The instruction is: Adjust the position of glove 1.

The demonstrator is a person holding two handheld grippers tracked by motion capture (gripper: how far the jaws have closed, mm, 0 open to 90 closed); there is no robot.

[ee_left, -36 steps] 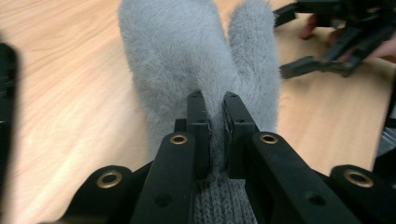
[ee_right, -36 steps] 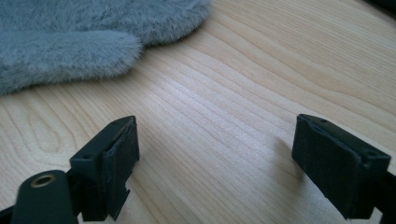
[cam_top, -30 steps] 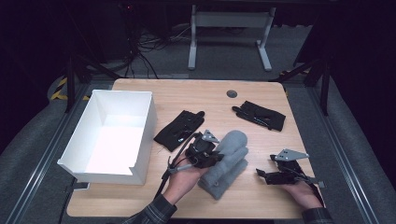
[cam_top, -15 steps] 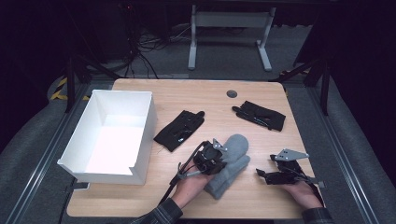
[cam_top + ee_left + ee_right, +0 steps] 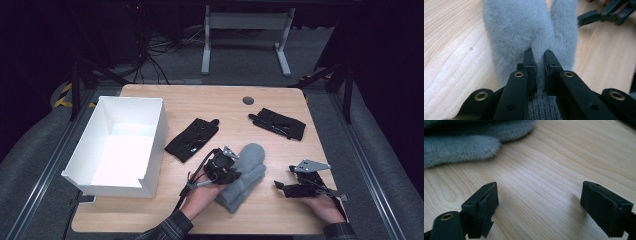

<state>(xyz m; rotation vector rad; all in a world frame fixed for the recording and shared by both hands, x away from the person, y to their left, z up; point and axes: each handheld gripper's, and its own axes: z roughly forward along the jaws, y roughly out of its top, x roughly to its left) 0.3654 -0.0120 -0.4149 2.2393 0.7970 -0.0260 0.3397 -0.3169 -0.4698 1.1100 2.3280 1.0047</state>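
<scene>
Jaws of the left gripper (image 5: 537, 53) are pressed together on a fold of the grey furry mittens (image 5: 529, 27), just where the fur meets the knitted cuff (image 5: 541, 110). In the high view the left gripper (image 5: 222, 167) sits on the left edge of the mittens (image 5: 245, 175), which lie stacked near the front middle of the wooden table (image 5: 210, 100), their rounded tips pointing away from the person. The left hand (image 5: 200, 195) comes in from the bottom edge with a plaid sleeve (image 5: 167, 230).

The right gripper (image 5: 539, 202) has its jaws spread wide over bare wood, with the mittens (image 5: 461, 142) lying beyond them and not touching. From above, the right gripper (image 5: 300, 185) rests low on the table to the right of the mittens, apart from them, held by the right hand (image 5: 325, 207).

Farther back lie two black gloves, one (image 5: 192, 139) just behind the mittens, the other (image 5: 277, 123) toward the far right. A white box (image 5: 152, 145) stands open at the table's left side.
</scene>
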